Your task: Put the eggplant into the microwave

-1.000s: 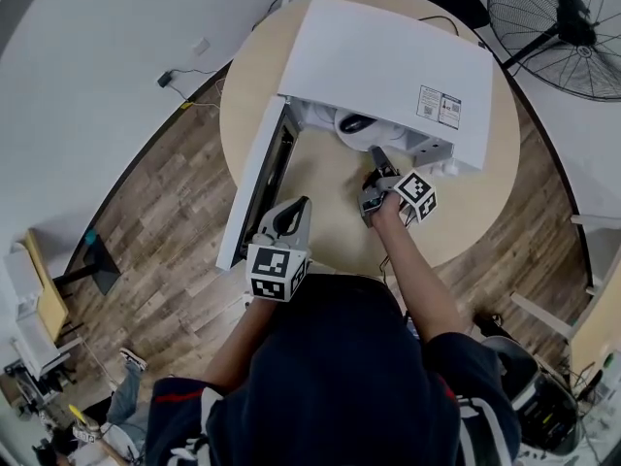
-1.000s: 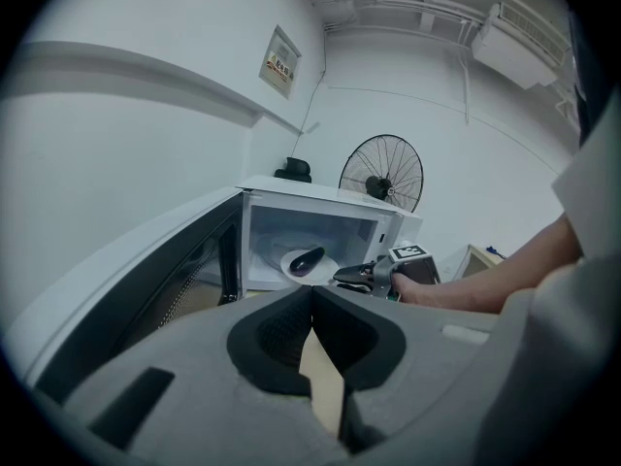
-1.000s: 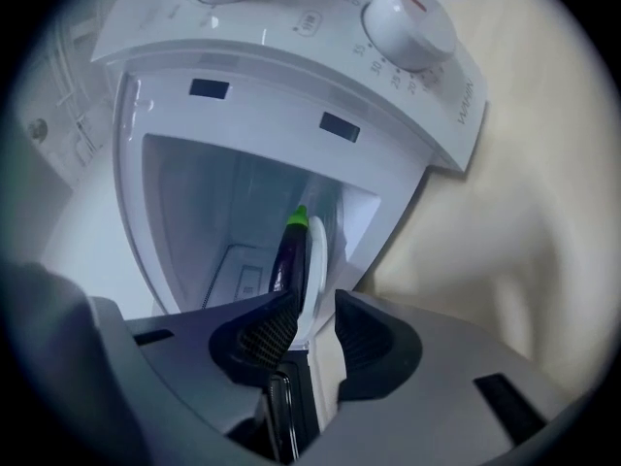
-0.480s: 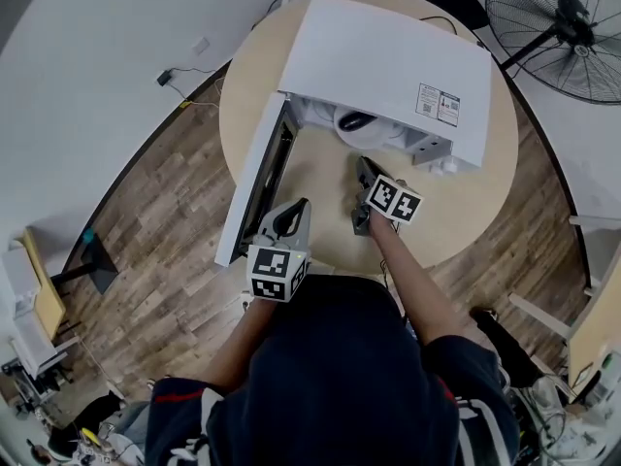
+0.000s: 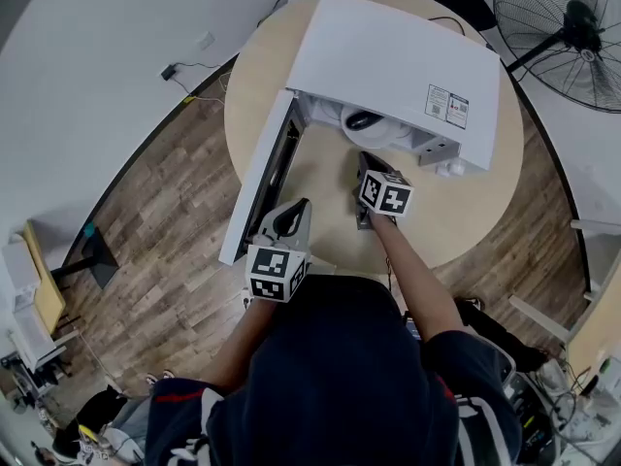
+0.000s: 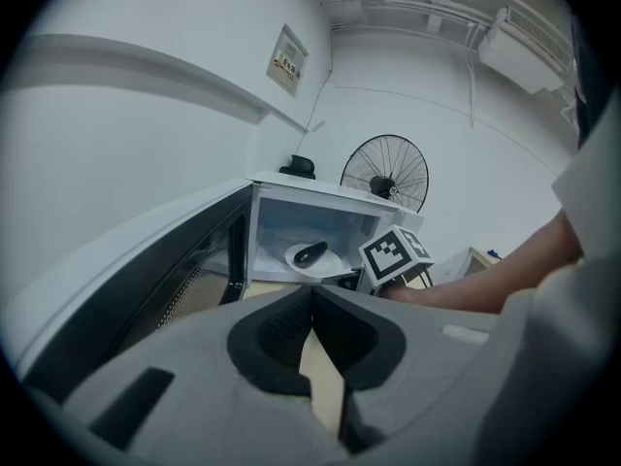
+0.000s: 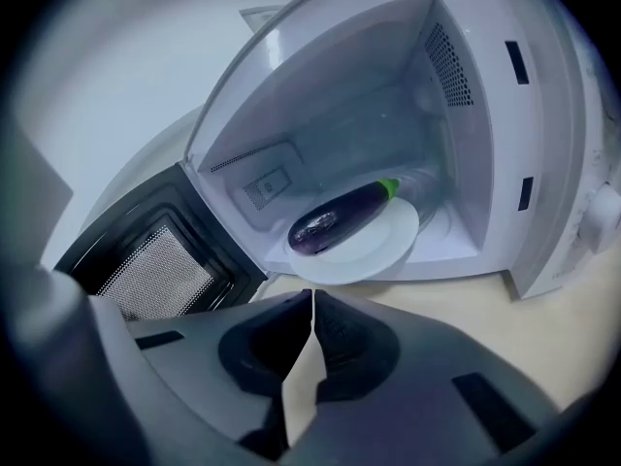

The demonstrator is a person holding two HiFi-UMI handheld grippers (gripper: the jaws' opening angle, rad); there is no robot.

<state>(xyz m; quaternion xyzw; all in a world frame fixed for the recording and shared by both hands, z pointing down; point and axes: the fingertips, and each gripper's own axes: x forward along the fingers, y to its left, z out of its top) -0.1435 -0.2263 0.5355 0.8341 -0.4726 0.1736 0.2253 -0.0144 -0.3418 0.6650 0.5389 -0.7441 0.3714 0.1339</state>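
Clenching nothing, left hand-held gripper [image 6: 310,294] and right hand-held gripper [image 7: 312,297] face the microwave's [image 7: 543,163] plate [image 7: 388,252] bearing the eggplant [image 7: 342,217].

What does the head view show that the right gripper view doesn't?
Only the head view shows the fan, the wooden floor, the person and the left gripper. Only the right gripper view shows the eggplant's purple skin and green stem, and the mesh in the door. Both show the open microwave with the eggplant lying on its white plate.
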